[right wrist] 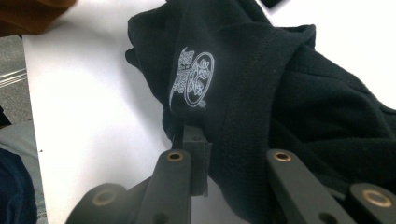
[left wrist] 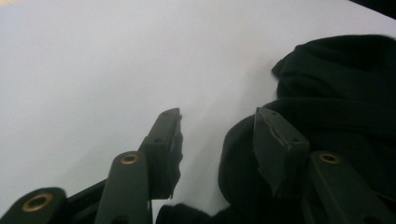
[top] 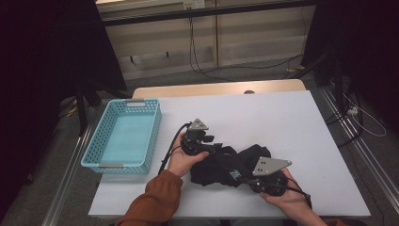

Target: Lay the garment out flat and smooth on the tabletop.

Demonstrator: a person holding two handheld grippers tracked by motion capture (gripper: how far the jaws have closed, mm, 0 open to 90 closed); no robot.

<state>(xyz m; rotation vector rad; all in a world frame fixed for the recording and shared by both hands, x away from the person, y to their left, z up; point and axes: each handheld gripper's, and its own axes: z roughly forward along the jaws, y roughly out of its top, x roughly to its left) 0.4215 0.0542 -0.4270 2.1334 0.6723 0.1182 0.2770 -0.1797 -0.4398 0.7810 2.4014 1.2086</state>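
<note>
One black garment point(top: 230, 165) lies bunched in a heap on the white table point(top: 291, 127), to the right of the single turquoise basket point(top: 123, 136) and well apart from it. There are two grippers, one in each of the person's hands, and both sit at the garment.

The left gripper point(top: 207, 146) is at the garment's left end, on the side toward the basket. In the left gripper view its fingers point(left wrist: 163, 144) stand spread, with bare table showing in the gap; one finger lies against a fold of the garment point(left wrist: 336, 93), and nothing is pinched between the two.

The right gripper point(top: 249, 176) is at the garment's near right edge, the edge farthest from the basket. In the right gripper view its fingers point(right wrist: 194, 158) pinch a fold of the cloth; one finger is plain, the other seems buried under the fabric, so its tip is hard to make out. Just beyond the fingers the garment point(right wrist: 280, 84) carries one white printed emblem point(right wrist: 194, 77).

One rust-brown sleeve point(top: 155, 197) covers the left forearm, between the basket and the garment.
</note>
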